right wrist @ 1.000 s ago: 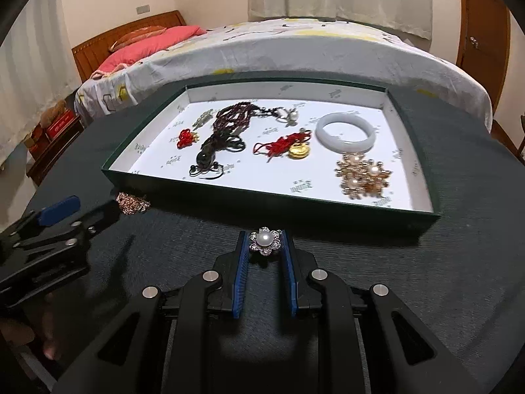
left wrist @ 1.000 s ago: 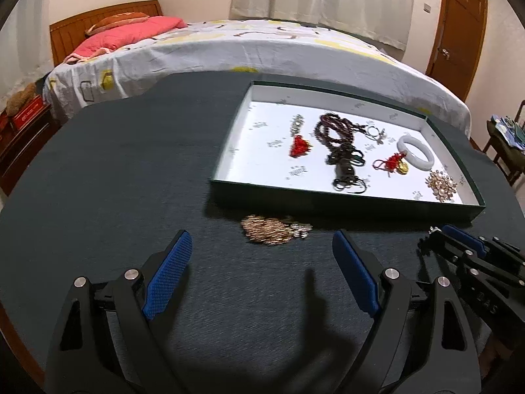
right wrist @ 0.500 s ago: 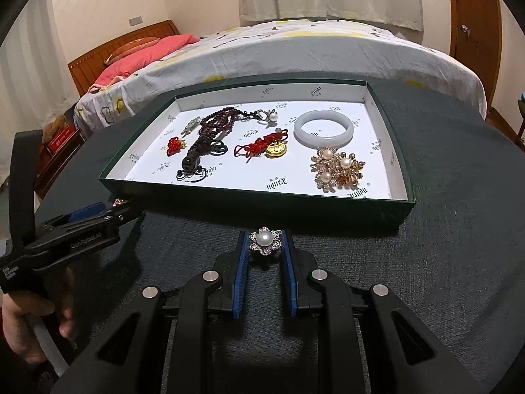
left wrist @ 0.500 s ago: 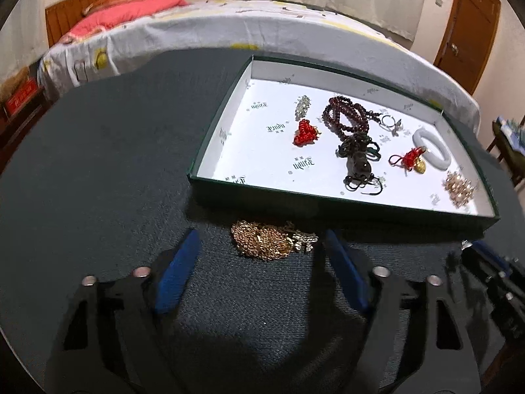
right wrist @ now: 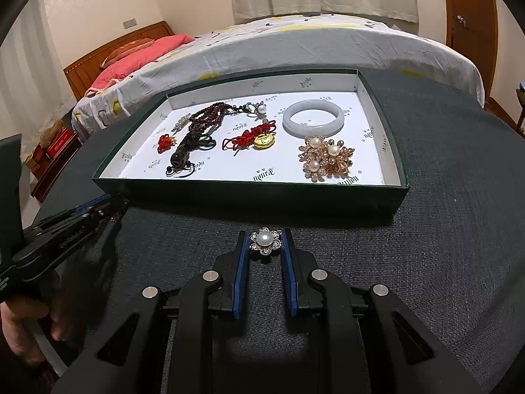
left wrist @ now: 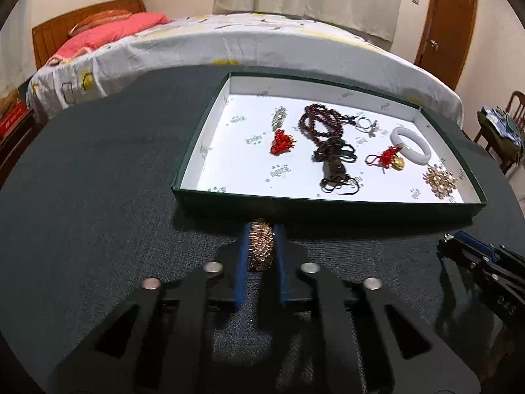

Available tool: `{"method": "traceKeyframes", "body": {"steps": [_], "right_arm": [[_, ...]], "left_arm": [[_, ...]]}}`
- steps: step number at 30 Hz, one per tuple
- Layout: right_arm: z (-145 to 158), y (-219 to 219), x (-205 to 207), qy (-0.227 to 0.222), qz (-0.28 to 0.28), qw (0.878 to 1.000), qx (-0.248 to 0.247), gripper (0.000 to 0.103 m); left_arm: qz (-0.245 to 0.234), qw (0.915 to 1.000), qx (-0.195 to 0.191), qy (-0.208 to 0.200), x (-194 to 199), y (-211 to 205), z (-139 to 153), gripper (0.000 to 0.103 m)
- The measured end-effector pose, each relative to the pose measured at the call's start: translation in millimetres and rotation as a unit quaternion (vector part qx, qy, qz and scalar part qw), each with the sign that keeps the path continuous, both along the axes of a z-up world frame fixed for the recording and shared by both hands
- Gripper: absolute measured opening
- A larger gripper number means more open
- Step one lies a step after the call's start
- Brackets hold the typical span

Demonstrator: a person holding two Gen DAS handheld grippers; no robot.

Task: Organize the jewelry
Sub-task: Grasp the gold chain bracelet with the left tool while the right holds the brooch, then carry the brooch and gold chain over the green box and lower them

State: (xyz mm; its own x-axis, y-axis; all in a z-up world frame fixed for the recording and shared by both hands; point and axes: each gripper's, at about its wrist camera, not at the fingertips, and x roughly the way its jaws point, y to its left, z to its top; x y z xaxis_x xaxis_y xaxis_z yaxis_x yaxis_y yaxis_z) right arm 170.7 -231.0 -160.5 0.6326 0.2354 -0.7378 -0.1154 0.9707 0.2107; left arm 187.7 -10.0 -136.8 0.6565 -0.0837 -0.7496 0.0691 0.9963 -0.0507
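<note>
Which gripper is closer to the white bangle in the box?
Right. The right gripper, holding a pearl brooch, sits just before the bangle's end; the left gripper is farther along.

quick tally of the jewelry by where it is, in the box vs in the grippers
In the green box: 7 (silver charm, dark bead strand, pearl ring, red knot, red knot with gold coin, white bangle, gold pearl brooch)
In the left hand-held gripper: 1 gold chain bundle
In the right hand-held gripper: 1 pearl flower brooch
Total: 9

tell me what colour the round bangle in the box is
The smooth round bangle is pale milky white, clearest in the right wrist view.
</note>
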Motion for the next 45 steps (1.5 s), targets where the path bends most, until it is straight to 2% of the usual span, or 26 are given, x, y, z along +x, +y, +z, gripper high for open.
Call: {"method": "traceKeyframes", "body": {"steps": [7,14,45], "right_arm": [[0,0,-1,-0.001,0.0,1.0,-0.001,0.021],[4,0,-4,-0.006,0.002,1.0,-0.004,0.021],[65,-3,-29,-0.078,-0.003,0.997,-0.005,0.021]], "left_arm": [[0.002,0.9999,-0.013,0.005,-3,4,-1,0.011],[0.001,0.9998,-0.02,-0.009,-9,5,10,0.011],[-0.015,0.992,-0.048,-0.116,-44,1,101,0.011]]}}
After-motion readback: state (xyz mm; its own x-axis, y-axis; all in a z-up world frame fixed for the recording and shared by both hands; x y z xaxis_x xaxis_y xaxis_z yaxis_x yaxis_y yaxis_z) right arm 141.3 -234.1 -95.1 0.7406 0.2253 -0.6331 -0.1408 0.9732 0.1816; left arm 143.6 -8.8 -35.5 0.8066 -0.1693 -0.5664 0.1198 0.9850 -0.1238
